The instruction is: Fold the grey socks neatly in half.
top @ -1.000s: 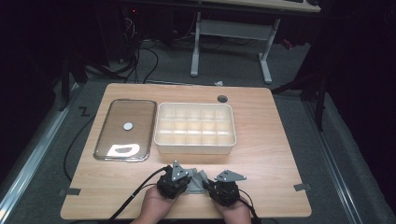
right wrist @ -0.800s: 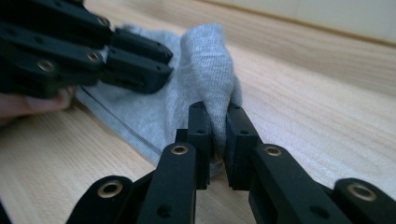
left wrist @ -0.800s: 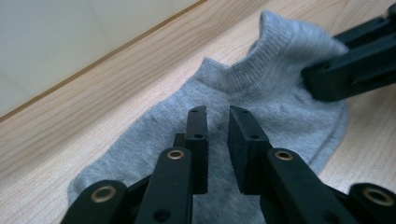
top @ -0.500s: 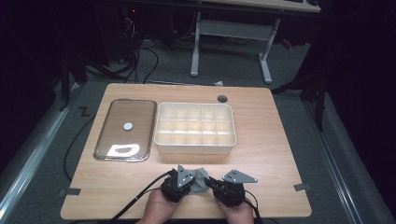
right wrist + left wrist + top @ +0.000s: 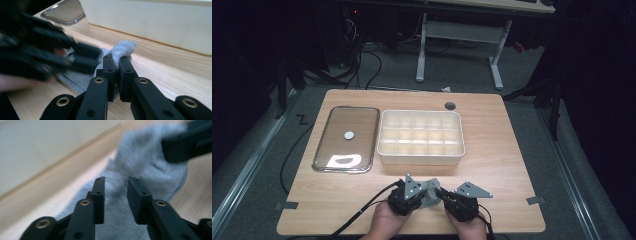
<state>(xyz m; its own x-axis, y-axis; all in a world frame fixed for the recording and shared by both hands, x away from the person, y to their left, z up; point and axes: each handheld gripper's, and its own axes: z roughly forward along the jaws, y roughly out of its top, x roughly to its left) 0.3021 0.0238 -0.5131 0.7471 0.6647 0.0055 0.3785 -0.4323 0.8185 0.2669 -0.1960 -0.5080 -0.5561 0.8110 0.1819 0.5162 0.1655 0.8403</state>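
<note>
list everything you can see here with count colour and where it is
grey sock: 1, grey knit, near edge of the table between the two grippers
compartment box: 1, cream, middle of the table, divided into a grid of cells
metal tray: 1, shiny steel, left of the box, apart from it
small disc: 1, pale, lying in the tray
table: 1, light wood, with a dark round hole near its far edge
tape marks: 2, grey, near corners of the table
desk frame: 1, white legs, on the floor behind the table
left gripper: 1, black, jaws just been opening, sock between them but not pinched
right gripper: 1, black, jaws shut on the sock
hands: 2, at the near edge
</note>
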